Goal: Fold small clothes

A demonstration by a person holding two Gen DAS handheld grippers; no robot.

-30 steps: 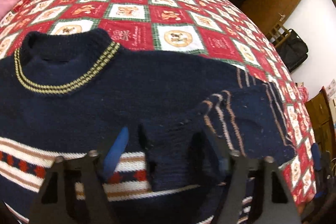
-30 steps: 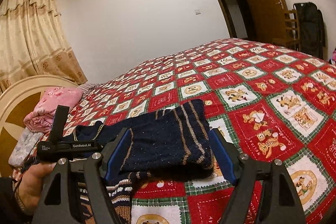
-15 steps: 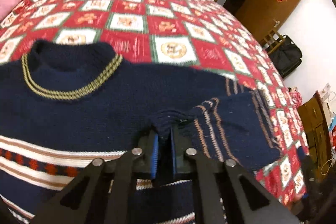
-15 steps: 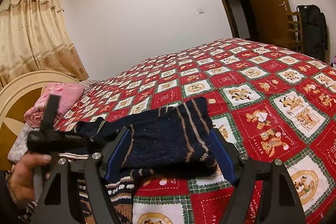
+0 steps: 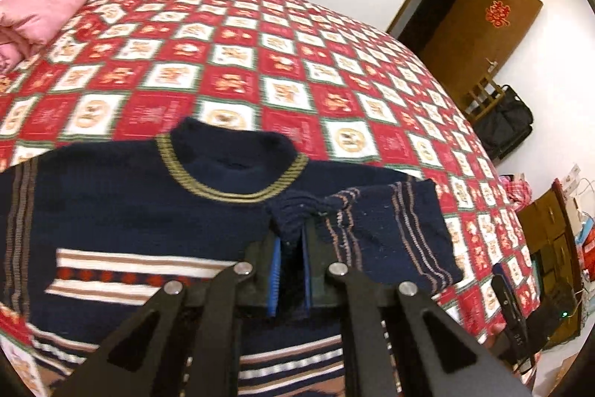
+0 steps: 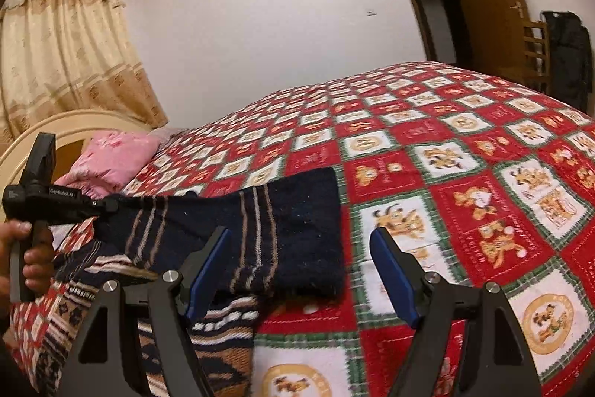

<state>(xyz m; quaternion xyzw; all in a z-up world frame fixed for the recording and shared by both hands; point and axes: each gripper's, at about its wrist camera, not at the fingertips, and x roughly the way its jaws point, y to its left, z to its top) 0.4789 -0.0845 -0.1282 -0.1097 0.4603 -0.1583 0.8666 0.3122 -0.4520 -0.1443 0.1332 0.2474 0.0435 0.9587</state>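
Observation:
A small navy knit sweater (image 5: 141, 211) with a gold-striped collar and red-and-white chest bands lies face up on the bed. Its right sleeve (image 5: 386, 233) is folded in over the body. My left gripper (image 5: 292, 240) is shut on the cuff end of that sleeve and holds it above the sweater's chest. In the right wrist view the sleeve (image 6: 290, 233) stretches from the left gripper (image 6: 100, 207) across the sweater's edge. My right gripper (image 6: 301, 255) is open, its jaws wide apart just in front of the folded sleeve, holding nothing.
The red, white and green patterned quilt (image 5: 260, 62) covers the bed. Pink folded bedding (image 5: 37, 2) lies by the cream headboard (image 6: 74, 125). A wooden door (image 5: 479, 17), a chair and a black bag (image 5: 502, 125) stand beyond the bed's far side.
My left gripper closed on the sleeve's cuff and lifted it, pulling back so more of the sweater shows. My right gripper stayed open and shifted slightly right of the sleeve.

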